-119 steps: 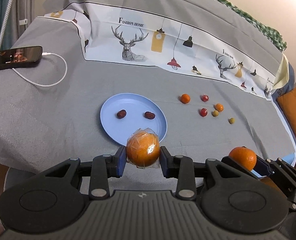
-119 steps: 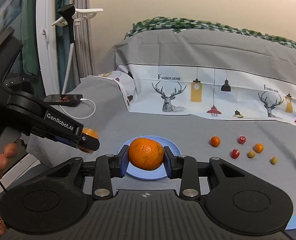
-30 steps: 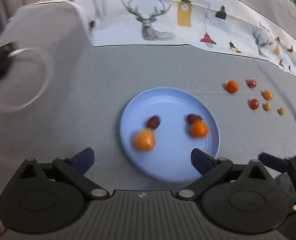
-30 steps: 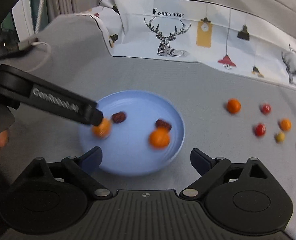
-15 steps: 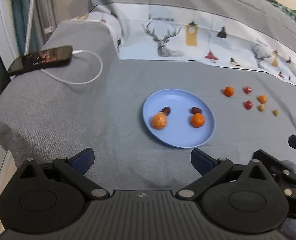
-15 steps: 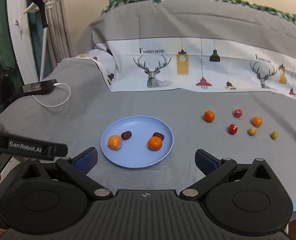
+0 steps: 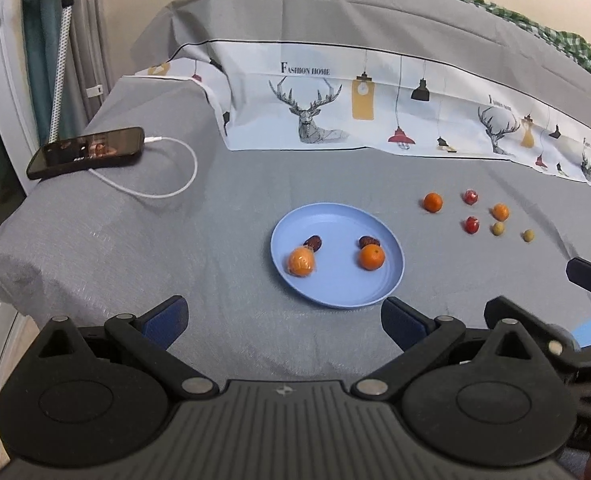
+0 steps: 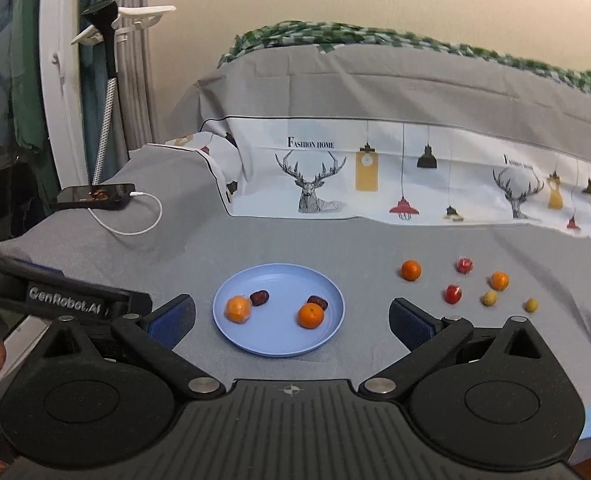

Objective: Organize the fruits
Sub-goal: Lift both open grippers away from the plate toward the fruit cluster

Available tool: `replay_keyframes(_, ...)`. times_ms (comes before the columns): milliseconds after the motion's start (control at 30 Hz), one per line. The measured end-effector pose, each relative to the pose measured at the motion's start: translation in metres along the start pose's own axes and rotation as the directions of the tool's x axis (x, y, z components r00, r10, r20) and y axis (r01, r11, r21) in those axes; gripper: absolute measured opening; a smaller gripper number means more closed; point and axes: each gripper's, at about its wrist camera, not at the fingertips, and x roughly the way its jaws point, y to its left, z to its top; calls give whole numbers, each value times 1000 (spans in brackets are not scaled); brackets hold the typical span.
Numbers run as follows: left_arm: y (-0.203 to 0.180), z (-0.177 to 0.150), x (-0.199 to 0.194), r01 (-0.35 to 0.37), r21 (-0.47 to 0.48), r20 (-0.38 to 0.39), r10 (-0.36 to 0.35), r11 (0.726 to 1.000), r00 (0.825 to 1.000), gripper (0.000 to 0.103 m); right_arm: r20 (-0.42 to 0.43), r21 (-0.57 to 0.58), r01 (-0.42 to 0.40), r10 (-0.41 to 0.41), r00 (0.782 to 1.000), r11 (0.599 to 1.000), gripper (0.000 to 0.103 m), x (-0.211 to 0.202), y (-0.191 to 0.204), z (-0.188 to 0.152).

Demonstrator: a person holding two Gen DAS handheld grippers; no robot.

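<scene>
A blue plate (image 7: 391, 264) (image 8: 335, 320) lies on the grey cloth. On it are a plastic-wrapped orange (image 7: 302, 261) (image 8: 238, 309) at the left, a bare orange (image 7: 371, 257) (image 8: 310, 315) at the right, and two dark red dates (image 7: 314, 242) (image 8: 260, 297). Several small fruits (image 7: 471, 225) (image 8: 452, 294), orange, red and yellow-green, lie loose on the cloth right of the plate. My left gripper (image 7: 284, 323) is open and empty, well short of the plate. My right gripper (image 8: 291, 320) is open and empty, also pulled back.
A phone (image 7: 85, 152) (image 8: 95, 196) with a white cable (image 7: 167, 192) lies at the far left of the cloth. A printed white cloth (image 7: 375, 112) covers the raised back. A phone stand (image 8: 109, 80) rises at the left. The table's front edge is close below the grippers.
Both grippers have let go of their oranges, which now rest on the plate. Both grippers have since pulled back and up, away from the plate, and stay open.
</scene>
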Motion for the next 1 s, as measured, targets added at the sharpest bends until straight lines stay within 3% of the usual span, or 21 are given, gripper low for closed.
replay_keyframes(300,-10,-4,-10,20,34,16,-21,999,1000,103,31,23,46,-47,998,999,102,-16,-7,-1)
replay_keyframes(1000,-23,-3,1,1,61,-21,0,998,1000,103,10,80,34,-35,999,996,102,-11,-18,-10)
